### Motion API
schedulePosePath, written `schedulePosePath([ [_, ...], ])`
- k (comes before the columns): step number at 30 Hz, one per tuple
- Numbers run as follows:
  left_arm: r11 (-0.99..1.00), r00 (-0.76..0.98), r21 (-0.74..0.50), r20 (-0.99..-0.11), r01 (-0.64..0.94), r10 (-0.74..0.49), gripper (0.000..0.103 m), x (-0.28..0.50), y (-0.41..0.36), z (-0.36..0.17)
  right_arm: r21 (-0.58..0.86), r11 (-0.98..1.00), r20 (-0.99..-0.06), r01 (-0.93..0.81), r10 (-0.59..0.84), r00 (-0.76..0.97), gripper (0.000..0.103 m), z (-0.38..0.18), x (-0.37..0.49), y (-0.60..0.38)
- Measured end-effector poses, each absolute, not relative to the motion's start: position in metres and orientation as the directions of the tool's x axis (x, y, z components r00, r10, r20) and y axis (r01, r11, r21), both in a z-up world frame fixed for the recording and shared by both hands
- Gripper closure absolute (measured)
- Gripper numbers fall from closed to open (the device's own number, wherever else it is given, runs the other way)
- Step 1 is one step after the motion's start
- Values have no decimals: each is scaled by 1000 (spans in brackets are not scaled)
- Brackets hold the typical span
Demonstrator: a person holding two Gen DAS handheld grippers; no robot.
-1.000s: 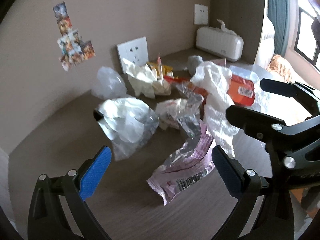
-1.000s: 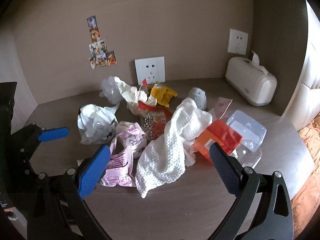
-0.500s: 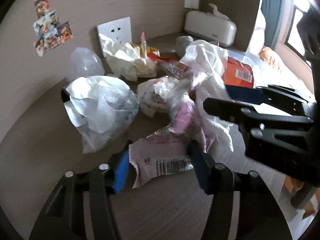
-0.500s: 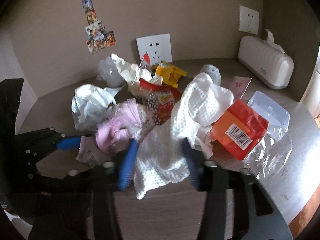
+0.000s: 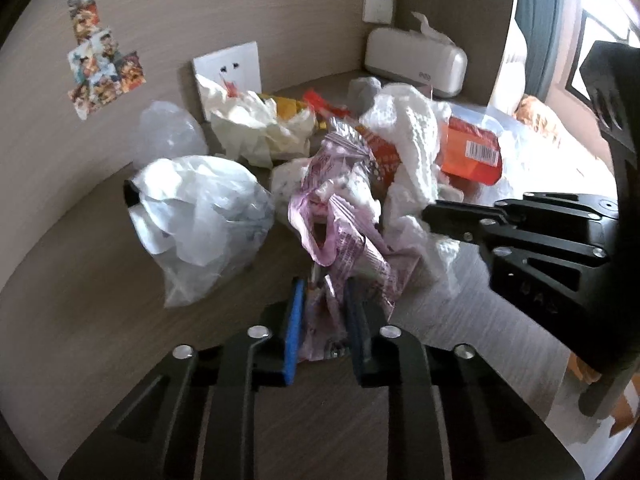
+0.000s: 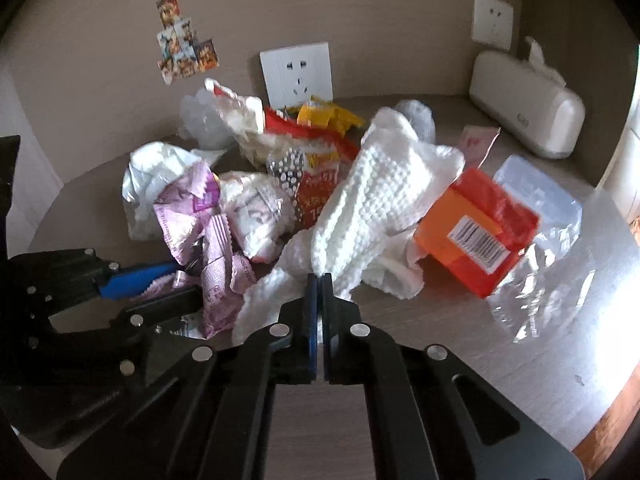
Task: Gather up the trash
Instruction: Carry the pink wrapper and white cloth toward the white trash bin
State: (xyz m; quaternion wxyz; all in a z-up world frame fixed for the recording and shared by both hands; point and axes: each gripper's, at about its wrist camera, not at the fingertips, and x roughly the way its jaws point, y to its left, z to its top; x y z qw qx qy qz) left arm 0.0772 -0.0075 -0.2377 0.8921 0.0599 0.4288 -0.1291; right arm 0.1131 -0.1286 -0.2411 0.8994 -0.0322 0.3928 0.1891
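Left gripper (image 5: pixel 322 316) pinches crinkled pink-purple foil wrapper (image 5: pixel 348 236); right gripper (image 6: pixel 319 312) clamps white waffle-textured paper towel (image 6: pixel 380 200). Remaining litter uncollected, task barely begun.

The wrapper (image 5: pixel 344 220) is pink with purple print; the cloth (image 6: pixel 384 196) is white with a waffle weave. The box (image 6: pixel 476 232) is orange-red with a barcode, the desk (image 6: pixel 420 328) grey-brown woodgrain.

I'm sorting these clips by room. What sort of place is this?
Probably a bedroom corner, at a wooden desk against the wall. Bedding lies by a curtained window, a tissue box and wall socket sit behind the trash, and stickers dot the wall.
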Motion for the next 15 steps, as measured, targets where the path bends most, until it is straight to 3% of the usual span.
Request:
schedulePosePath([
  [15, 966, 722, 46, -673, 253, -157, 90, 46, -3, -149, 96, 920, -532, -379, 369, 762, 101, -118, 58, -154],
])
